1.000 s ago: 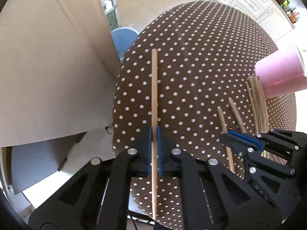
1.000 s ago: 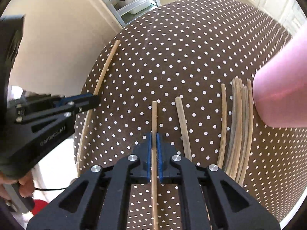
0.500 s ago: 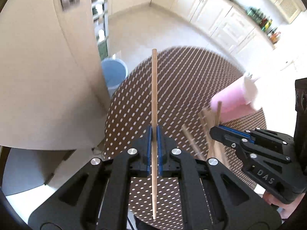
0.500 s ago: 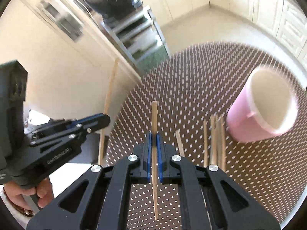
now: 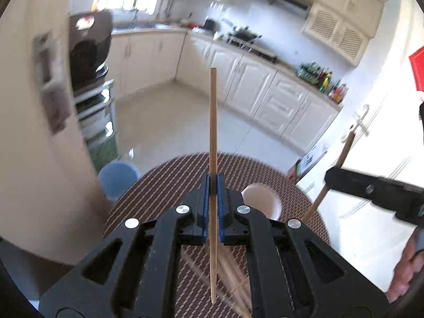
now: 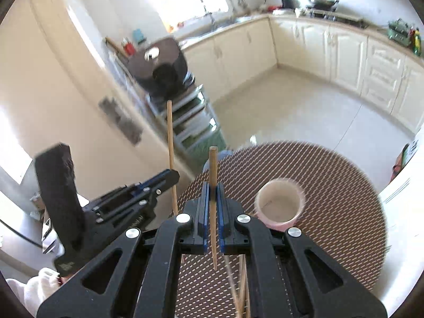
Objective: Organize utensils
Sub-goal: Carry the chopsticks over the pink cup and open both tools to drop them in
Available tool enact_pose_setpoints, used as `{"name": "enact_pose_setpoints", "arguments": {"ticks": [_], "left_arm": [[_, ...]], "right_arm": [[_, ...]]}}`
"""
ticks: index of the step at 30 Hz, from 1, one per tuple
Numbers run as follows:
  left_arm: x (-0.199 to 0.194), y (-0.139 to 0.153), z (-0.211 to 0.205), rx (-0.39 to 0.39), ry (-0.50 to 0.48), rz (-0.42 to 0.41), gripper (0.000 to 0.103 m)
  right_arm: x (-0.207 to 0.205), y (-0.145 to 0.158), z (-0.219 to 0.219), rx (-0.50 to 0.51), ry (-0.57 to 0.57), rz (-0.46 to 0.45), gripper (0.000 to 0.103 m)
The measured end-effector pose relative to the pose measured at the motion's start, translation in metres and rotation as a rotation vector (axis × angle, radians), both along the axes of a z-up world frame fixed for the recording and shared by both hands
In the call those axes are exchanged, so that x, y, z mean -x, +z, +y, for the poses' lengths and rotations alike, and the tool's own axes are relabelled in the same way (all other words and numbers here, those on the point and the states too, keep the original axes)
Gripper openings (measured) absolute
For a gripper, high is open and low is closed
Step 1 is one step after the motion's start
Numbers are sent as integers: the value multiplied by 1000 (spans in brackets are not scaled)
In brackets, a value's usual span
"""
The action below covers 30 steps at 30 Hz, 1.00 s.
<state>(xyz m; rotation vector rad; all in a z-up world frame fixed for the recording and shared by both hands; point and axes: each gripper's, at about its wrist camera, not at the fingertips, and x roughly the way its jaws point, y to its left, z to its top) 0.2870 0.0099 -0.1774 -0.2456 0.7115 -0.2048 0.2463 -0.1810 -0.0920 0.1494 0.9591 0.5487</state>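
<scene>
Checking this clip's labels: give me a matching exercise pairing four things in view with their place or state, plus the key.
Things:
1. left gripper
2. right gripper
3. pink cup
4. loose chopsticks

Places or states:
A. lying on the dotted tablecloth
B. upright on the table, mouth open upward
C. shut on the longer chopstick
D. shut on the shorter chopstick

Pairs: 1-C, 2-D, 3-B, 4-A

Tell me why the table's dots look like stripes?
Left wrist view: the tablecloth dots smear into streaks from motion blur, while the claw and its chopstick stay sharp. Right wrist view: same streaking on the tablecloth; the pink cup is soft-edged.
</scene>
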Motion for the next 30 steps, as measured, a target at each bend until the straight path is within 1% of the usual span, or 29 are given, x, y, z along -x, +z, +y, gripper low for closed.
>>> {"name": "enact_pose_setpoints", "arguments": {"ticks": [1,2,3,4,5,8,13,16,20,22,24,30], "left_arm": [[5,7,3,2,-2,-18,6],[0,9,-3,4,-4,-35,6],[-7,12,-12,8,-11,-51,6],[-3,18,-10,12,-10,-65,6],[-7,21,-16,18,-11,-86,6],[-12,27,-28,22,-9,-131,6],[-31,21,-41,41,19,-179,6],[-41,13,-45,45,42,-192,6],[-52,-4,-50,34,69,-181,6],[-54,-16,-53,12,80,-167,6],[-54,-26,-58,-27,91,-159,6],[-50,-43,-69,-54,69,-130,6]], "right_arm": [[-2,9,-8,-1,-12,-22,4],[-4,19,-18,1,-22,-43,4],[-6,24,-22,7,-31,-61,4],[-9,28,-25,17,-39,-84,4],[-13,33,-31,32,-49,-113,4],[-25,38,-45,38,-71,-152,4],[-38,29,-53,47,-90,-200,4],[-44,23,-59,53,-87,-215,4],[-55,6,-62,53,-79,-204,4],[-56,1,-63,62,-71,-197,4],[-57,-10,-62,62,-62,-179,4],[-58,-27,-62,68,-38,-126,4]]}}
